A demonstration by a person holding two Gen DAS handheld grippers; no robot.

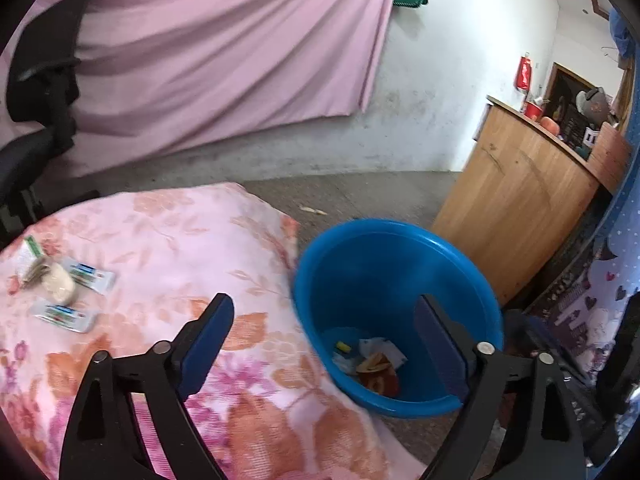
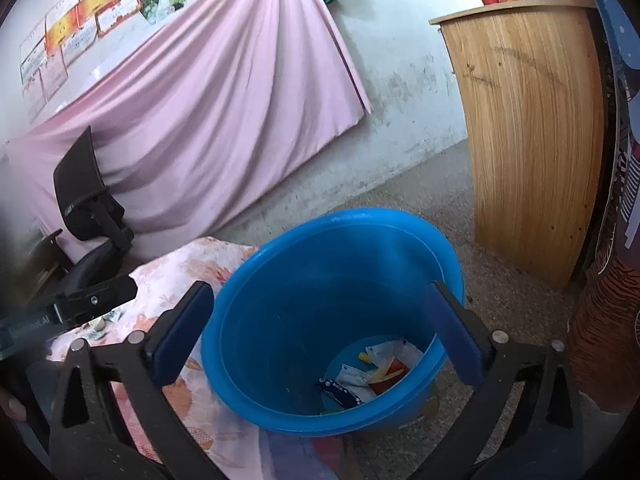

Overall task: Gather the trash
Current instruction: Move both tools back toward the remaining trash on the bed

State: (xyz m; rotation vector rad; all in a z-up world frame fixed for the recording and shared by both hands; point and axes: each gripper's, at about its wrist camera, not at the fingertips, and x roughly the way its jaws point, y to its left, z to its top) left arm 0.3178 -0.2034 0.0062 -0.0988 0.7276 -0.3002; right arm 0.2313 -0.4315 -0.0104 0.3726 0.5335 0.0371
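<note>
Both tongs, left (image 1: 324, 344) & right (image 2: 320, 332), are being held apart, empty, over blue bin (image 1: 472, 280). Remaining wrappers (image 1: 74, 296) are lying on desk w/ floral cloth (image 1: 180, 240), at 9 o'clock of bin; they should be approached low & flat, pinched at an edge.

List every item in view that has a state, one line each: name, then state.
left gripper: open, empty, near the basin
right gripper: open, empty, over the basin
blue basin: upright on the floor, holding some trash at the bottom
trash in basin: loose wrappers and scraps, piled at the bottom
sachets: still on the floral cloth, uncollected
white lump: resting among the sachets
</note>
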